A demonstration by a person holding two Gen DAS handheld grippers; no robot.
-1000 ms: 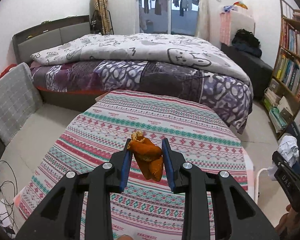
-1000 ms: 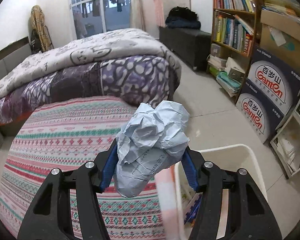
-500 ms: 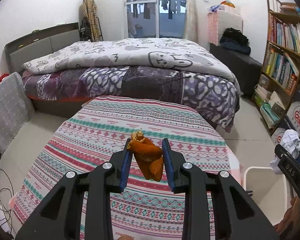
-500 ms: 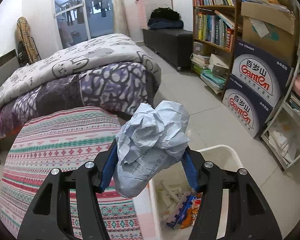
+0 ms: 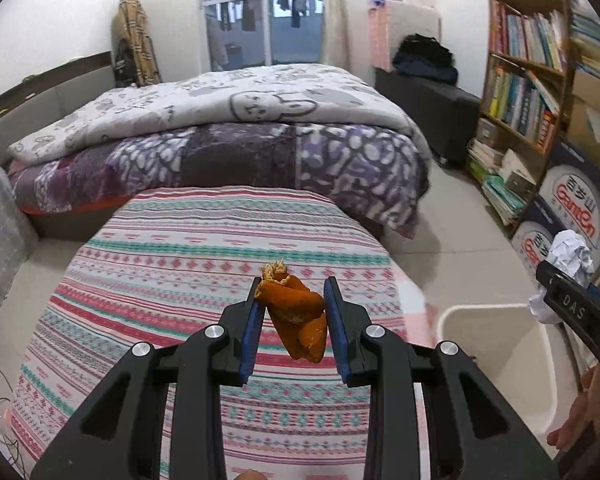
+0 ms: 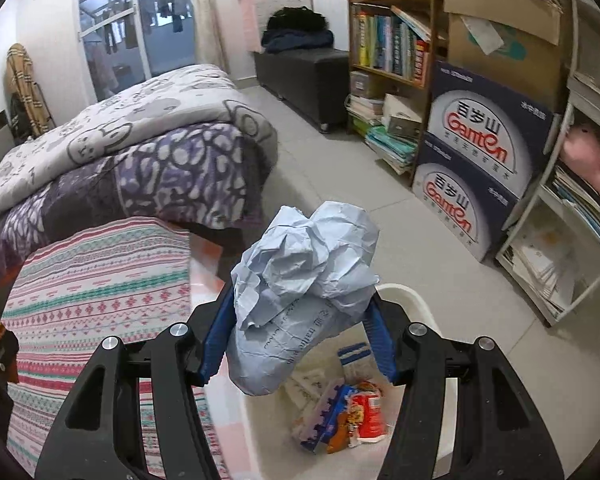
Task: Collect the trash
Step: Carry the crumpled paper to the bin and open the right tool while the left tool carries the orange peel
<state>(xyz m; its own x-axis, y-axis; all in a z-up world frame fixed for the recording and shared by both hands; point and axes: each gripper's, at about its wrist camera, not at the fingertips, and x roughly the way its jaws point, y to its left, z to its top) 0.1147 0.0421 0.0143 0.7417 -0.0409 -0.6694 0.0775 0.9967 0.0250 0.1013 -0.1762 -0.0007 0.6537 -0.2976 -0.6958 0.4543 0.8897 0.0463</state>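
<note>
My left gripper (image 5: 293, 320) is shut on a curled orange peel (image 5: 298, 316) and holds it above the patterned tablecloth (image 5: 188, 272). My right gripper (image 6: 300, 328) is shut on a crumpled ball of pale blue paper (image 6: 300, 280) and holds it over the open white trash bin (image 6: 412, 300). The bin also shows in the left wrist view (image 5: 496, 344), right of the table, with the right gripper (image 5: 576, 300) and its paper ball (image 5: 570, 252) above its far side. Wrappers and packaging (image 6: 348, 412) lie inside the bin.
A bed with a purple quilt (image 5: 228, 140) stands behind the table. A bookshelf (image 6: 388, 40) and stacked Ganten boxes (image 6: 480, 160) line the right wall, with a white shelf unit (image 6: 560, 240) beside them. A dark bench (image 6: 304, 68) stands further back. Tiled floor (image 6: 340, 200) lies between.
Both grippers have swung to the right. The right gripper with its paper ball has moved from the table edge to over the bin, whose contents now show. The left still holds the peel.
</note>
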